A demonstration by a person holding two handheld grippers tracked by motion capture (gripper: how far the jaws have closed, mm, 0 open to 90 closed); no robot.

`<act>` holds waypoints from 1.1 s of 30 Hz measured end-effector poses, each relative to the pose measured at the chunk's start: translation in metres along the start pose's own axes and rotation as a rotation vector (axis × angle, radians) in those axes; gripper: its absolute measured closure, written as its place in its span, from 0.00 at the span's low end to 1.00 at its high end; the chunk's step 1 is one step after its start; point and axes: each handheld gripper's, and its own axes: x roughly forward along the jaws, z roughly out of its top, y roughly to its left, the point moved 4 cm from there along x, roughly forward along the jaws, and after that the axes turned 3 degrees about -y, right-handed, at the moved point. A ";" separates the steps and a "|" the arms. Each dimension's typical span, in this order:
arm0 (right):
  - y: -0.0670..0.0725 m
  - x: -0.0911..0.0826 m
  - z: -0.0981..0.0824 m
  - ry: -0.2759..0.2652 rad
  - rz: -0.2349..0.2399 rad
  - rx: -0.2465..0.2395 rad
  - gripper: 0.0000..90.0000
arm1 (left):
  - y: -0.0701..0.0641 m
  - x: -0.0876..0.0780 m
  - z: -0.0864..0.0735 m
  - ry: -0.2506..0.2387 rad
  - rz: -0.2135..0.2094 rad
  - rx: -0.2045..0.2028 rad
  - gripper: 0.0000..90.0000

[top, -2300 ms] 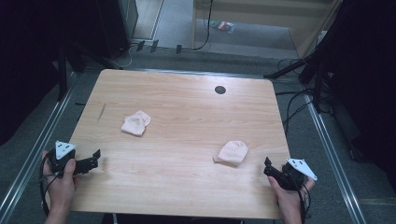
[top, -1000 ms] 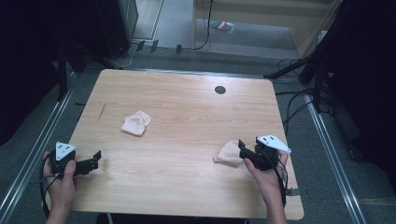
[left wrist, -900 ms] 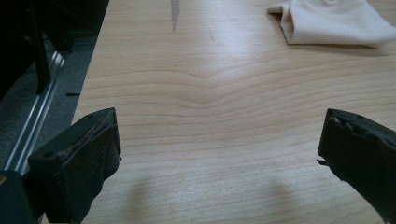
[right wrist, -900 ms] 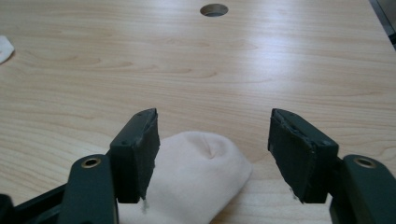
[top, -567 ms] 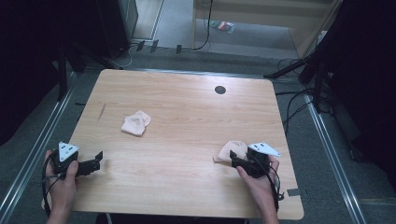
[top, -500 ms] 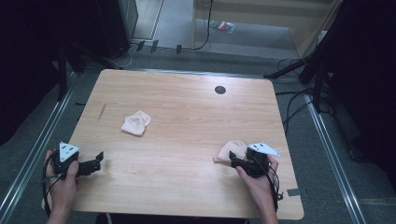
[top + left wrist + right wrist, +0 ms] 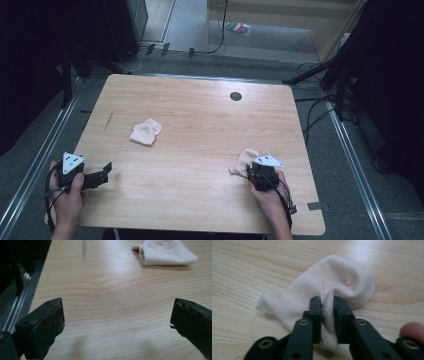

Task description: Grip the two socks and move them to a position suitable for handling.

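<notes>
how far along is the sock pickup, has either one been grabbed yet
Done: the right gripper has come down on the near sock, and its jaws have just been closing, pinching a fold of the fabric. In hand: that sock, gripped but lying on the table, not yet lifted. Left: the other sock lies untouched, and the left gripper waits open near the table's front left corner.

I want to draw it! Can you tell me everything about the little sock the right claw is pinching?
The sock is pale cream, soft ribbed knit, short like an ankle sock. It lies crumpled on the wooden table near its right edge. The right claw has just closed on a raised fold in its middle, bunching the fabric between the black jaws.
</notes>
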 end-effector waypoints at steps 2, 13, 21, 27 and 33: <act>0.003 0.000 0.001 0.007 -0.017 -0.013 0.94 | -0.005 -0.001 0.002 -0.009 -0.009 0.005 0.00; -0.011 -0.017 0.025 -0.046 0.013 0.080 0.95 | -0.034 -0.009 0.039 -0.054 -0.043 0.021 0.00; 0.001 -0.047 0.056 -0.152 0.044 0.141 0.95 | -0.060 0.002 0.054 -0.060 -0.106 -0.019 0.00; 0.039 -0.054 0.052 -0.185 0.118 0.163 0.95 | -0.082 0.002 0.052 -0.051 -0.163 0.017 0.00; 0.074 -0.048 0.034 -0.172 0.148 0.162 0.94 | -0.092 0.004 0.034 -0.031 -0.227 -0.006 0.00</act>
